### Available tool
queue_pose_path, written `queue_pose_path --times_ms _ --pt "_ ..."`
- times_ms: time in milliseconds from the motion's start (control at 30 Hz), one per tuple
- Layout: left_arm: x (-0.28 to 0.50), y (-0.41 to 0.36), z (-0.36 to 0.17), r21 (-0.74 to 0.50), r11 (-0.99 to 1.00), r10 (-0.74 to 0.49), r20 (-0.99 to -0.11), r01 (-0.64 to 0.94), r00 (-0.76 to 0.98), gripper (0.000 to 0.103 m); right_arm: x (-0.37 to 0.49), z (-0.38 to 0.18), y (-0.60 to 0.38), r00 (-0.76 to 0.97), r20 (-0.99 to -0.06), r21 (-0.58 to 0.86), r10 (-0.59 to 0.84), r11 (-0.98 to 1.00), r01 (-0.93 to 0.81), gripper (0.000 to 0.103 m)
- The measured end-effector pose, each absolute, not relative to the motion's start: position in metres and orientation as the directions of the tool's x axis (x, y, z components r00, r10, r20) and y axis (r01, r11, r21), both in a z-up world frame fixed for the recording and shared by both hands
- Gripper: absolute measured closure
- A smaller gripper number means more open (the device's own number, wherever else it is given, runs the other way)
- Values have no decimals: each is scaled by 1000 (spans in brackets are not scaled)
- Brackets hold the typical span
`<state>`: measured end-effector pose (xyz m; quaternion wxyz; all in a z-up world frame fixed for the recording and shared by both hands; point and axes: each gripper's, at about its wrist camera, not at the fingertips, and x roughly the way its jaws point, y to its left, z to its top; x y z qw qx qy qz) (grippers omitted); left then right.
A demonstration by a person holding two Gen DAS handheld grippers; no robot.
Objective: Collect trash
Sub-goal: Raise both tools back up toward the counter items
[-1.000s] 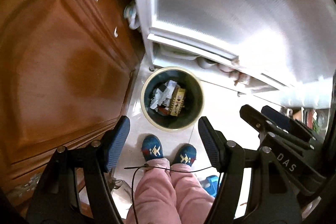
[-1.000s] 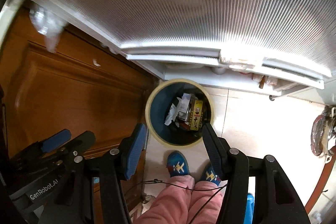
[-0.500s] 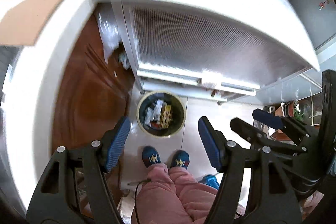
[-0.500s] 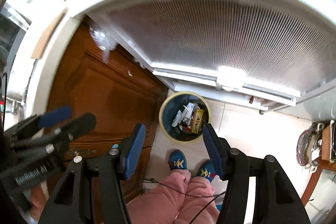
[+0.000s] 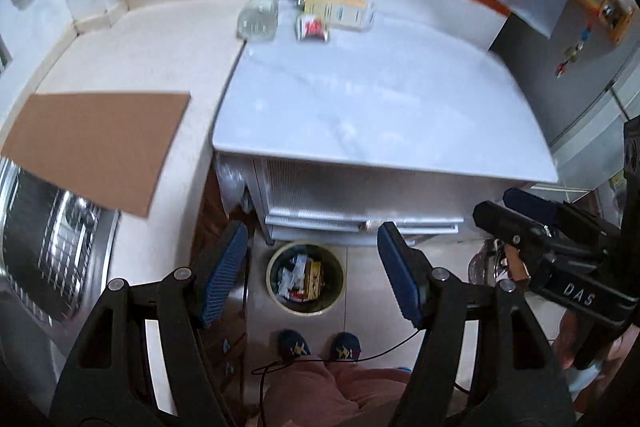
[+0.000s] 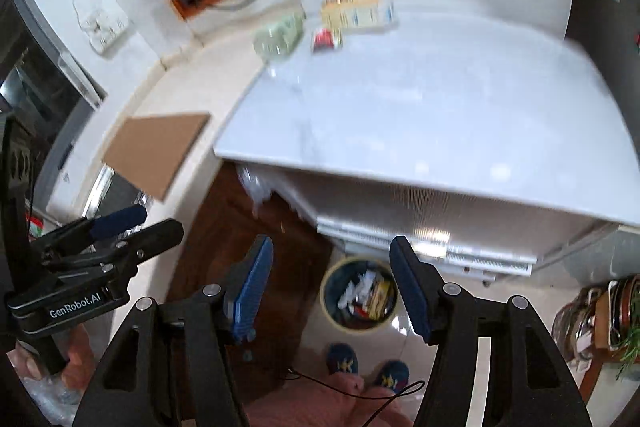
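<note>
A round trash bin (image 5: 306, 310) with paper and packets inside stands on the floor below the white table (image 5: 380, 99). At the table's far edge lie a clear bottle (image 5: 258, 15), a yellow and white box (image 5: 340, 9) and a red and white packet (image 5: 314, 27). My left gripper (image 5: 311, 243) hangs open high over the bin, with nothing between its fingers. My right gripper (image 6: 331, 255), just as high, is opening its jaws, also on nothing. The right wrist view shows the bin (image 6: 330, 293), bottle (image 6: 278, 37), box (image 6: 356, 13) and packet (image 6: 326, 39) too.
A cardboard sheet (image 5: 96, 143) lies on the beige counter left of the table, over a sink with a rack (image 5: 48, 239). A brown wooden cabinet door (image 6: 248, 259) stands left of the bin. The person's slippered feet (image 5: 316, 343) are in front of the bin. Clutter (image 6: 600, 307) sits at the right.
Both grippers have risen from just above the bin to above the table top. The table's surface and the things on it came into view. The right jaws stand slightly wider.
</note>
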<state>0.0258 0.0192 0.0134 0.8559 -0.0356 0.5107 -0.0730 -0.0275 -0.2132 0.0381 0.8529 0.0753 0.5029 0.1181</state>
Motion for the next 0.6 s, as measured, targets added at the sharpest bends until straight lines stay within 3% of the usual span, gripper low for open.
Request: queue_pose_path --times_ms 600 --pt "112 76 97 -90 981 -181 -759 174 625 38 49 137 -177 618 -753 217 227 972 -93 41"
